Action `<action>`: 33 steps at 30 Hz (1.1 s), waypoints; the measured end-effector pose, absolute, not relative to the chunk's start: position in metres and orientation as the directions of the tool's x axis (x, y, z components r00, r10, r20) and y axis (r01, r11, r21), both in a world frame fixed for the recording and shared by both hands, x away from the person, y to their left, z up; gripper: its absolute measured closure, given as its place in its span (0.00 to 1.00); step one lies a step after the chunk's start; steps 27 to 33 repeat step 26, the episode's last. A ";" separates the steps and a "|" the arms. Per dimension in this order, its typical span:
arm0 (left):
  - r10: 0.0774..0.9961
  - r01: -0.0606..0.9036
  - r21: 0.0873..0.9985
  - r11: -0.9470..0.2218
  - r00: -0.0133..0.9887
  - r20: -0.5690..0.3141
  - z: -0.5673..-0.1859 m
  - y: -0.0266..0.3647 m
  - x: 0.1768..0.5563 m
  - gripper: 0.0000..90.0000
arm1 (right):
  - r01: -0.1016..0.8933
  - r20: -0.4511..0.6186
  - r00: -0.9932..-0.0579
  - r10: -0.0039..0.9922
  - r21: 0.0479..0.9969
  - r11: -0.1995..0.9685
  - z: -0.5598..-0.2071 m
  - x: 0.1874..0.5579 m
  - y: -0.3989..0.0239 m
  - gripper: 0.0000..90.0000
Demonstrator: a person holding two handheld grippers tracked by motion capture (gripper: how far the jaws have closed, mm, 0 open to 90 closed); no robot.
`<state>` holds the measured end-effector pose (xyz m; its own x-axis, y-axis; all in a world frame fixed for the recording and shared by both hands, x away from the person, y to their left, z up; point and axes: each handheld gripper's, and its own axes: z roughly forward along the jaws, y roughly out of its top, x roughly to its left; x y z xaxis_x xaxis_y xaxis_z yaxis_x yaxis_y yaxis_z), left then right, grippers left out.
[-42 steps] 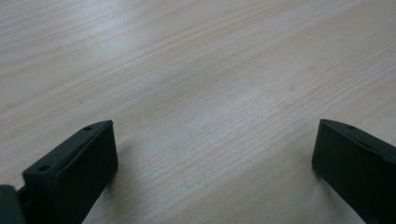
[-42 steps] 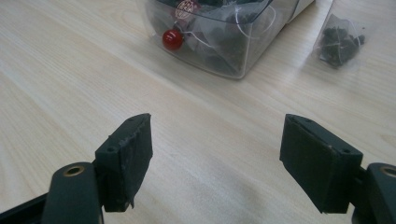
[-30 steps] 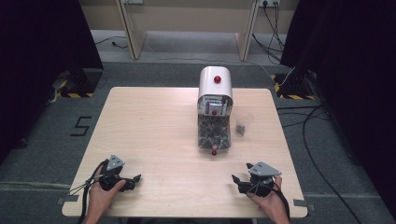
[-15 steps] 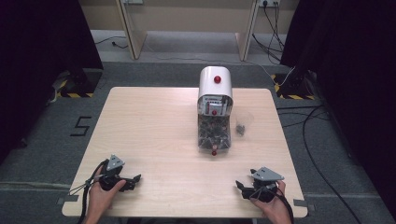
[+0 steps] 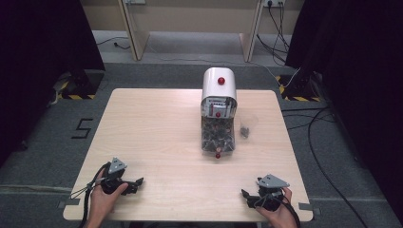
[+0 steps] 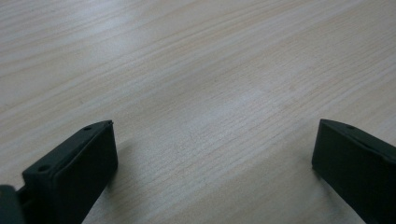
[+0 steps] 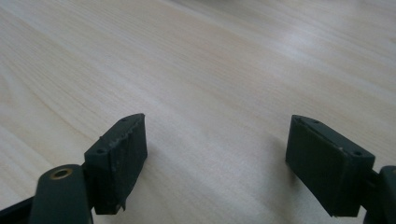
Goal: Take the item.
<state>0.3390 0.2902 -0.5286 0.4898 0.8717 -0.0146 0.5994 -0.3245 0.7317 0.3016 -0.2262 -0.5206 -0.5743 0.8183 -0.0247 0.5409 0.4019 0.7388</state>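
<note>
Near the table's [image 5: 157, 118] front edge, the right gripper [image 5: 248, 195] has slid nearer, jaws just widened, empty; left gripper [image 5: 138, 181] spread; dispenser [image 5: 218, 111] holds dark pieces

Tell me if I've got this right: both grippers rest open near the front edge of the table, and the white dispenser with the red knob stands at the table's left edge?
Not quite. The dispenser stands right of the middle, toward the far side, as the high view shows. The rest holds: the left gripper and right gripper sit open near the front edge of the table.
</note>
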 end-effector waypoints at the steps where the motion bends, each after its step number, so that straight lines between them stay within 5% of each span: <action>1: 0.872 0.599 0.732 -0.325 0.490 -0.015 -0.529 0.290 0.339 0.00 | 0.541 -0.025 -0.574 0.818 0.739 0.402 -0.521 0.302 -0.226 0.24; 33: 0.872 0.601 0.732 -0.322 0.489 -0.017 -0.529 0.290 0.339 0.00 | 0.519 -0.011 -0.573 0.820 0.769 0.373 -0.526 0.292 -0.228 0.22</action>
